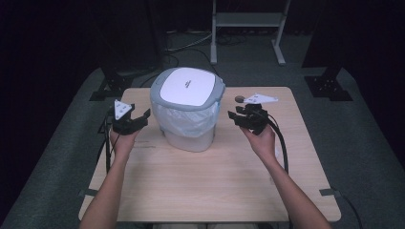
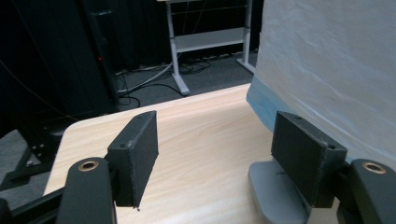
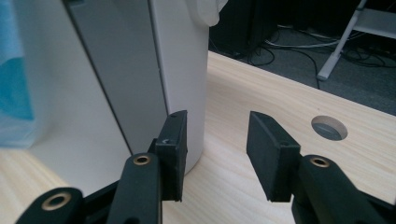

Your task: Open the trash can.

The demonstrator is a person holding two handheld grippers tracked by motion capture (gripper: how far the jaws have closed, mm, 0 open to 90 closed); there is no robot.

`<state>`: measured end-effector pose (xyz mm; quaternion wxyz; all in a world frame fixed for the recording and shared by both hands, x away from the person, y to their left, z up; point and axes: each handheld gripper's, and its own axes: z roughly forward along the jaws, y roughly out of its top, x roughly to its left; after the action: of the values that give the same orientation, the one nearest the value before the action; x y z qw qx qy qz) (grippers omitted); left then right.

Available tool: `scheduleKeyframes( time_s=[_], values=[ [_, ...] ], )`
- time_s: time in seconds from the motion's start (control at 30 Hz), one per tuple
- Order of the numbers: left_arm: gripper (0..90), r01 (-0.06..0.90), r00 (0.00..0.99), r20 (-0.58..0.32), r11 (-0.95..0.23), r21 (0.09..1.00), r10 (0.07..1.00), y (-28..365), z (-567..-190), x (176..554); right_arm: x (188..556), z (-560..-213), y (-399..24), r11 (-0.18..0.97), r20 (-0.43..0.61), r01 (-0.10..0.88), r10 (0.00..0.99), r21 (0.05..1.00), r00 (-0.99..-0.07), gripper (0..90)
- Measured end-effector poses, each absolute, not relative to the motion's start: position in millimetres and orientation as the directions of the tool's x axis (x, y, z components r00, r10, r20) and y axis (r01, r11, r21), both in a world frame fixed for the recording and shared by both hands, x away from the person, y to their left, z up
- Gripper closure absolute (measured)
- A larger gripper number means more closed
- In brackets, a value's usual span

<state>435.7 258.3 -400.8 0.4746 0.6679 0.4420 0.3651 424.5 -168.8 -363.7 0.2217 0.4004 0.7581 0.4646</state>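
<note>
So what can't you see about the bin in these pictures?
- Inside of the bin: high view, its shut white lid covers it.
- Lid lettering: high view, too small to read.
- Bin's top: right gripper view, cut off by the upper edge.
- Bin's far side: high view, hidden by the bin itself.
- Bin liner: left gripper view, too close to show the bin's shape.

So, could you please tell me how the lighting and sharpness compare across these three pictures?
High view: the table is evenly lit against a dark room, and the white bin lid is nearly washed out. Left gripper view: the bin's bag-covered wall is close and soft. Right gripper view: the bin's side is bright and slightly blurred, while the jaws look sharper.
</note>
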Motion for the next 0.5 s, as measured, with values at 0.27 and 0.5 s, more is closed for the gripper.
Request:
scheduleKeyframes(
  time_s=[0.27,0.5],
  values=[
    [30.6,0.245,0.413,0.047,-0.161,0.956,0.909,245.0,-402.1,451.2,432.8,-367.6,-157.6,0.231,0.053,0.415,0.82,0.88,-0.57,57.4],
    [27.6,0.245,0.426,0.043,-0.16,0.956,0.904,240.2,-400.8,451.6,431.0,-367.2,-155.9,0.234,0.051,0.411,0.817,0.881,-0.574,54.2]
  ],
)
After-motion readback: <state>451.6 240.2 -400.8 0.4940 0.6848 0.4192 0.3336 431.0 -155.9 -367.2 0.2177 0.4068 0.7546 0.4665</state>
